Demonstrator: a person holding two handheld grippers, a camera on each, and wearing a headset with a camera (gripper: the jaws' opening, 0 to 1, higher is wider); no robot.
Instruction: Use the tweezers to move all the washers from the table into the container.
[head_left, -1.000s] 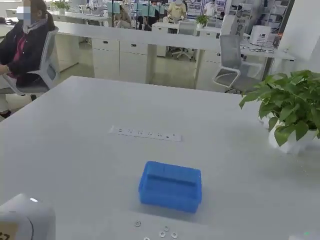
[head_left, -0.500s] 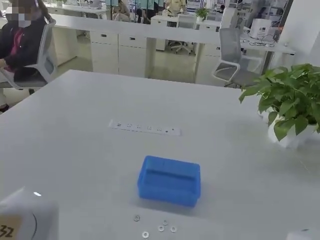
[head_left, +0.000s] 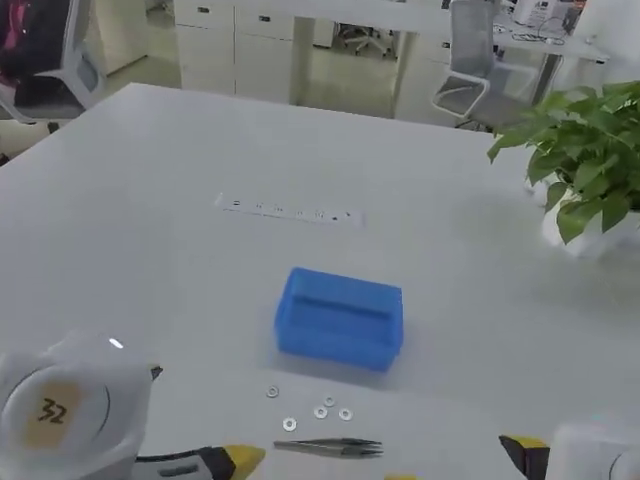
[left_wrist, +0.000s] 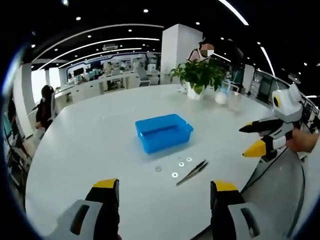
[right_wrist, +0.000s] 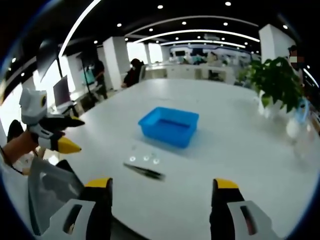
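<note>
The left gripper hangs over the near edge of the table, at 7 o'clock from the container. Its jaws are spread wide, with nothing between them. Five small washers lie loose on the table at the container's 6 o'clock, close to its near wall but not touching it. The tweezers lie flat just beyond the washers, also at 6 o'clock, and neither gripper touches them. The blue container sits upright near the middle of the table. A white power strip lies well behind it at 12 o'clock. The right gripper hangs at the container's 5 o'clock, its jaws also wide apart and empty. A leafy plant stands at 2 o'clock near the table's far right edge.
</note>
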